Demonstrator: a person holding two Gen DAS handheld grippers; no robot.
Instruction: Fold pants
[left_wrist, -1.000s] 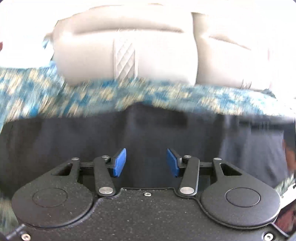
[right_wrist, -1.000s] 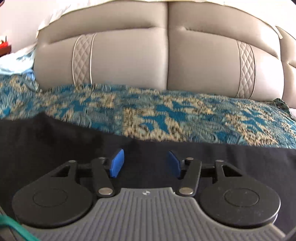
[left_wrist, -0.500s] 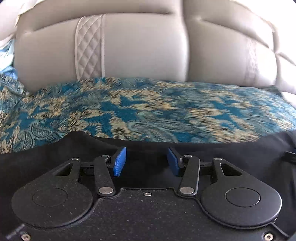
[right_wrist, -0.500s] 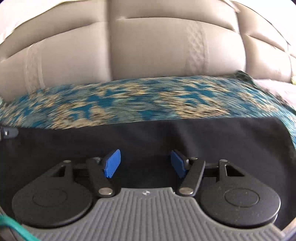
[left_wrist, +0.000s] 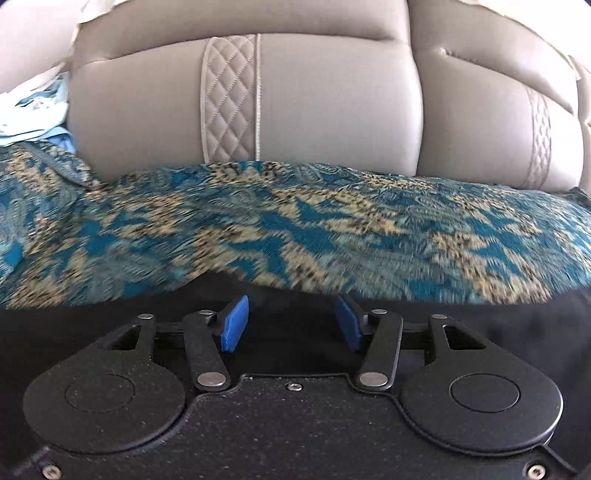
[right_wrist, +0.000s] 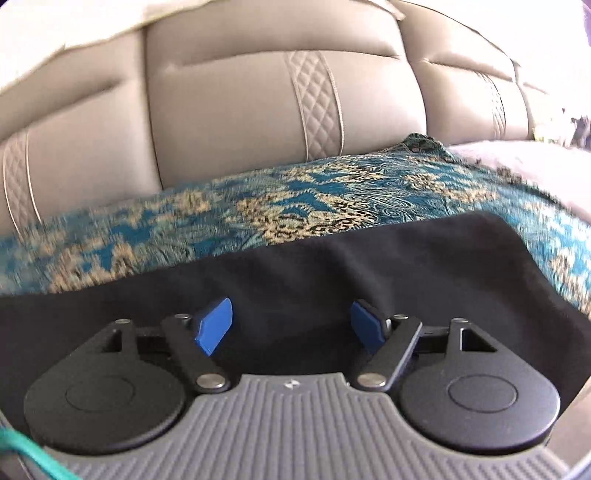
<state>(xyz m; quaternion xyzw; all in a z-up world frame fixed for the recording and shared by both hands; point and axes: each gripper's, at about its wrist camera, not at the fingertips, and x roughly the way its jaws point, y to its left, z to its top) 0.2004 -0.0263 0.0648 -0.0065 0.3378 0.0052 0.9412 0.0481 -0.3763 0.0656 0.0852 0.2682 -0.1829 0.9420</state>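
1. Position of the garment. The black pants (right_wrist: 369, 266) lie flat on a teal and gold patterned bedspread (left_wrist: 332, 229), in front of a padded grey headboard (left_wrist: 332, 103). In the right wrist view the far edge of the cloth and one rounded corner are visible; in the left wrist view only a dark band of the pants (left_wrist: 535, 325) shows beyond the tool.

2. State of the jaws. The left gripper (left_wrist: 291, 325) has its jaws spread and opening, with the blue pads apart above the far edge of the cloth and no fabric pinched. The right gripper (right_wrist: 291, 325) has its jaws spread wider and opening, above the cloth, with nothing pinched.

3. Hazard: missed pick. Both jaws stand over flat cloth. If they close without dipping under an edge, the pads are likely to skid off and close on nothing.

4. Hazard: bedspread caught. The left jaws sit at the boundary between pants and bedspread. A closure there may pinch both fabrics, and the lift would drag the bedspread.

5. Hazard: single layer taken. The number of layers under each gripper cannot be determined. A shallow pinch may lift only the top layer, and the fold would separate.

6. Hazard: skewed fold. The right gripper sits further inside the cloth than the left. Uneven grasp points would probably give a crooked crease.

7. Hazard: blur. The bedspread is smeared in both views, so edge positions are uncertain.
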